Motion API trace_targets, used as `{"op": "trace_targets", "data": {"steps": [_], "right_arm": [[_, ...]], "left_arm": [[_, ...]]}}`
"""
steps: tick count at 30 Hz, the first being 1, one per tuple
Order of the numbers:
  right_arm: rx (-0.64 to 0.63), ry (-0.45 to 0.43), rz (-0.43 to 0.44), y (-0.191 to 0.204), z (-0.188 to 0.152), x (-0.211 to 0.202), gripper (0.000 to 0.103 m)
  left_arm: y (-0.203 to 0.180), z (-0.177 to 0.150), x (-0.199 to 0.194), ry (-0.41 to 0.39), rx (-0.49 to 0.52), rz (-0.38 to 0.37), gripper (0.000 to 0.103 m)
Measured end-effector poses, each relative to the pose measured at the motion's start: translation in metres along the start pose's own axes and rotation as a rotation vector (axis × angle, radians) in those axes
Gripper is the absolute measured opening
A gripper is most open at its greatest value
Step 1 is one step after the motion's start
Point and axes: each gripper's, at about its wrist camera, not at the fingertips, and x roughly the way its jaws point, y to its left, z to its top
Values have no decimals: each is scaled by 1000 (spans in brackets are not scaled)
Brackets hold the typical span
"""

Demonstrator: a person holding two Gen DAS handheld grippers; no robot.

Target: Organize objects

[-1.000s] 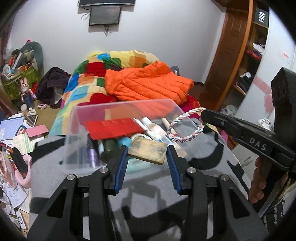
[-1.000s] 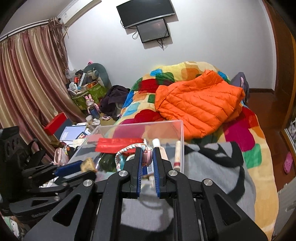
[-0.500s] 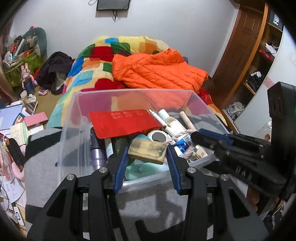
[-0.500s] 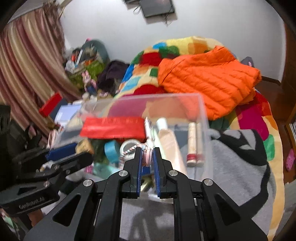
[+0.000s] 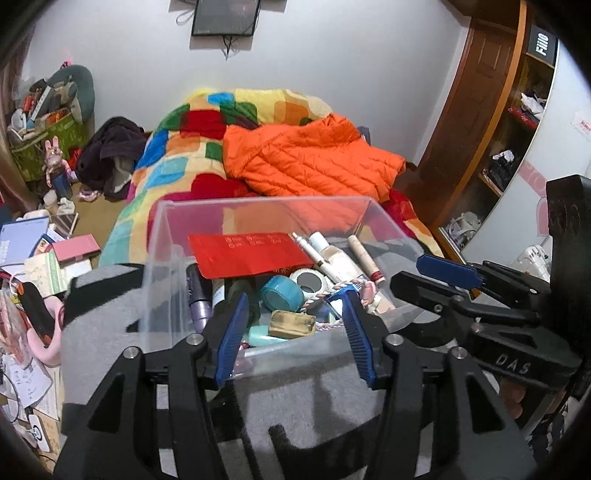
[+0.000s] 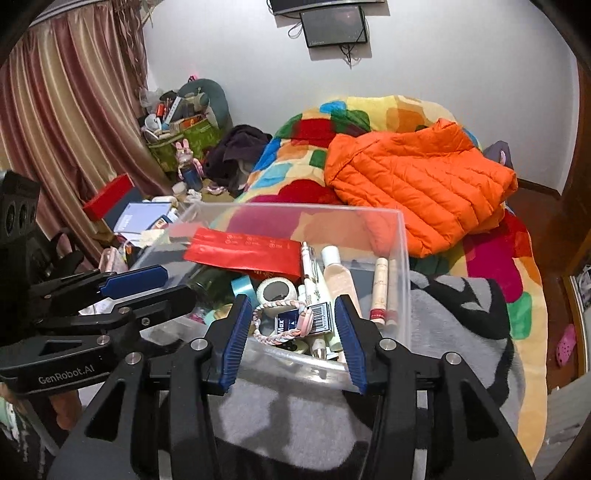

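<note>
Both grippers, left (image 5: 295,332) and right (image 6: 293,338), spread empty over the clear bin (image 6: 404,258); block (image 5: 291,324) and braided bracelet (image 6: 280,319) lie inside. Risk: lowered fingers snagging the bracelet loop

White walls (image 6: 443,55) are seen, with a dark screen (image 6: 334,26) mounted high. A bed is covered by a multicolour patchwork quilt (image 6: 491,266), an orange puffer jacket (image 6: 417,184) laid on it. Striped reddish curtains (image 6: 62,122) hang at one side; wooden shelving (image 5: 495,122) stands at the other. Clutter is piled on the floor by a green bag (image 6: 184,140).
</note>
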Motion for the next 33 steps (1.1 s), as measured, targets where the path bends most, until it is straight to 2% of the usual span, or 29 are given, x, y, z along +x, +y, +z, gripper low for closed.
{"op": "trace_targets", "data": {"steps": [2, 8, 14, 18, 33], "right_arm": [[7, -18, 11, -1, 2, -11, 44], [4, -102, 18, 3, -5, -44, 71], [-24, -166, 2, 12, -20, -68, 83], [-34, -186, -17, 15, -31, -73, 84], [-10, -144, -7, 23, -67, -71, 84]], "left_arm": [[-1, -1, -10, -24, 3, 1, 61], [-4, -11, -41, -95, 26, 13, 73], [-6, -28, -61, -144, 46, 40, 84], [-8, -40, -64, -146, 46, 39, 86], [-8, -74, -64, -117, 21, 22, 89]]}}
